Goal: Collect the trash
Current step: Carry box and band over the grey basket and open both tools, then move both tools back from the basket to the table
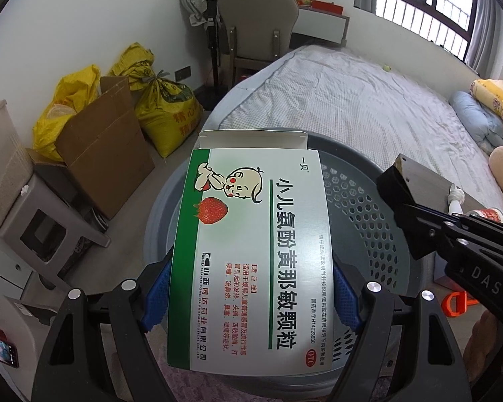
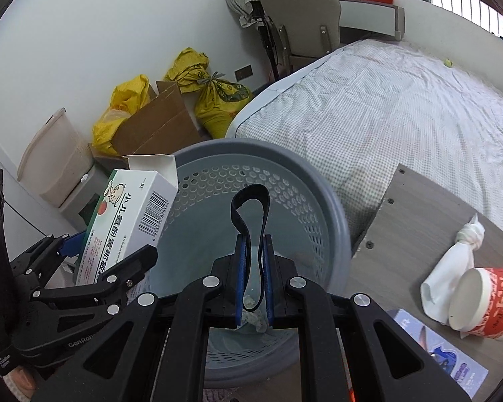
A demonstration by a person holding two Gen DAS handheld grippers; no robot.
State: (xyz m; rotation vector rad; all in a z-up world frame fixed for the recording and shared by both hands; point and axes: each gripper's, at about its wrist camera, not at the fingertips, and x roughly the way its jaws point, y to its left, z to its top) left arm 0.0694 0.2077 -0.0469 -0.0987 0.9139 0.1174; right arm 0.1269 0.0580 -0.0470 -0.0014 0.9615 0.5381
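So the left tool (image 1: 251, 298) has its blue pads clamped on the sides of a white and green cardboard medicine box (image 1: 251, 251), end flap hanging open, held right over the round grey perforated plastic waste basket (image 2: 318, 207). Right tool (image 2: 254, 279) is clenched tight on a black looped strap (image 2: 251, 207) that pokes up over the basket mouth; some crumpled paper sits at the bottom. Just right of the rim, a grey wooden bench (image 2: 419, 207) edge carries a white knotted cloth (image 2: 452, 261) and a red and white paper tub (image 2: 486, 301). Past the basket, a checked bed (image 2: 385, 100); left, a brown cardboard carton (image 2: 157, 124) and yellow sacks (image 2: 218, 100).
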